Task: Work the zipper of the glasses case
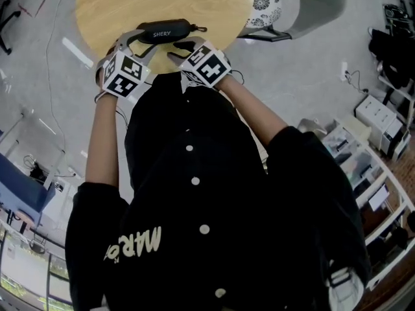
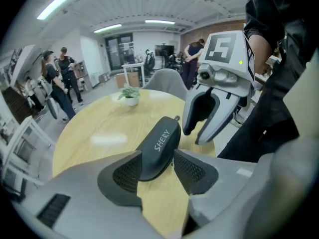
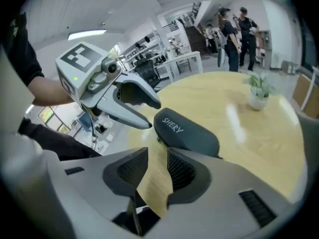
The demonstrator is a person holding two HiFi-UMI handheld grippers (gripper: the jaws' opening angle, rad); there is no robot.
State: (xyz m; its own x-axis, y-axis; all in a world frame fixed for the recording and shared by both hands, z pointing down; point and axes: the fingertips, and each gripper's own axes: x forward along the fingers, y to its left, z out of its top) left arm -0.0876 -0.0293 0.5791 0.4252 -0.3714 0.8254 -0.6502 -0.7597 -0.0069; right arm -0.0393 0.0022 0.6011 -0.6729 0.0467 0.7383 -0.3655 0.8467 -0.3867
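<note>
1. Overhead, the head view alone shows the person's black buttoned shirt (image 1: pixel 194 193) and both forearms. They reach to the near edge of the round wooden table (image 1: pixel 110 5), where the glasses case (image 1: pixel 162 32) lies crosswise. The left gripper (image 1: pixel 137 42) is at its left end and the right gripper (image 1: pixel 178 50) is just beside its near side.
2. Left gripper view: only here is the left gripper's (image 2: pixel 157 171) grip seen head-on. Its jaws stand wide, with the pads closed on the flanks of the case's (image 2: pixel 158 146) near end. The right gripper (image 2: pixel 195 133) hangs beside the far end with its jaws parted. A grey chair (image 2: pixel 167 81) and standing people appear behind.
3. Right gripper view: the right gripper's (image 3: pixel 155 176) jaws are apart with only bare tabletop between them. The case (image 3: pixel 187 132) lies just beyond the pads.
4. Case: dark, oblong and domed, lettered "SHERY" in white, apparently closed. The zipper pull (image 1: pixel 202 28) sits at its right end in the head view. A potted plant (image 2: pixel 130 94) stands across the table, seen only in the gripper views.
</note>
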